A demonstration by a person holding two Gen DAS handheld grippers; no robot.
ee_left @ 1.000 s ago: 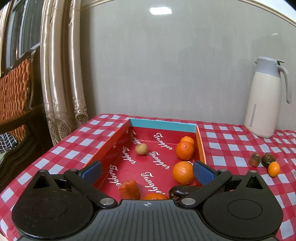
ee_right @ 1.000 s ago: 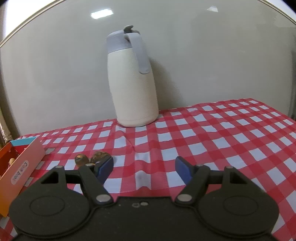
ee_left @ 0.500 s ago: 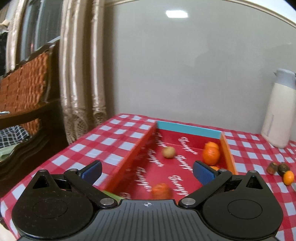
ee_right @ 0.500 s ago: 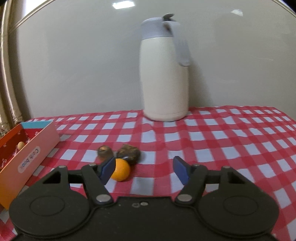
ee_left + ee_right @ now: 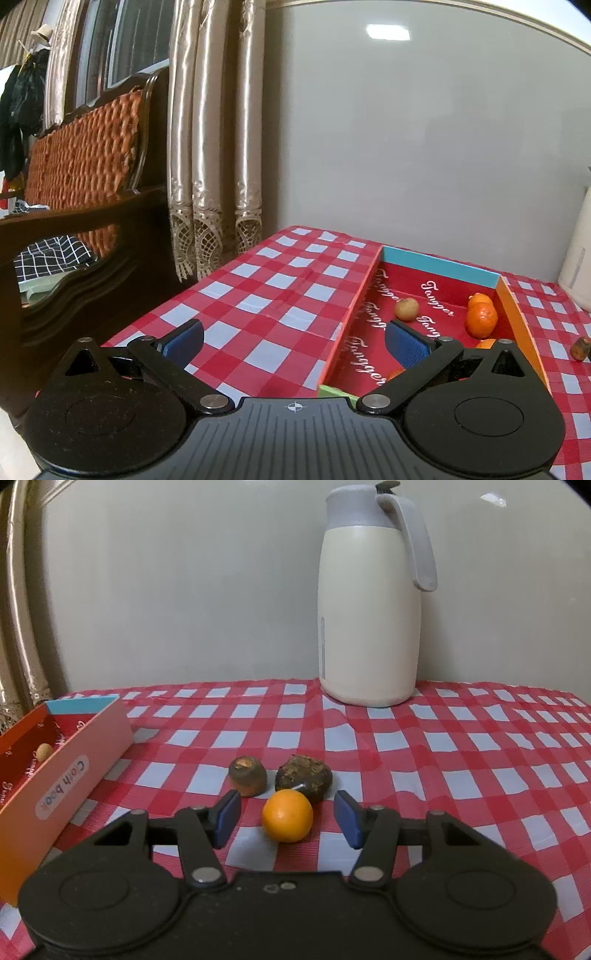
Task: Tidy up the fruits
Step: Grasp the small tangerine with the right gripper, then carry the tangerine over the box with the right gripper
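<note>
A small orange point(image 5: 287, 815) lies on the checked cloth between the open fingers of my right gripper point(image 5: 287, 821), apart from both pads. Two brown fruits, one small point(image 5: 247, 775) and one larger and rough point(image 5: 303, 777), lie just behind it. A red box point(image 5: 513, 325) holds oranges point(image 5: 480, 318) and a small tan fruit point(image 5: 406, 308); its orange outer wall also shows in the right wrist view point(image 5: 66, 775). My left gripper point(image 5: 293, 341) is open and empty, over the cloth at the box's near left corner.
A cream thermos jug point(image 5: 369, 602) stands at the back against the wall. A dark wooden chair point(image 5: 85, 236) and curtains point(image 5: 214, 147) are left of the table. The table's left edge runs close to the left gripper.
The left gripper has swung left, off the box toward the table's left side. The right gripper has swung left and come down around the small orange.
</note>
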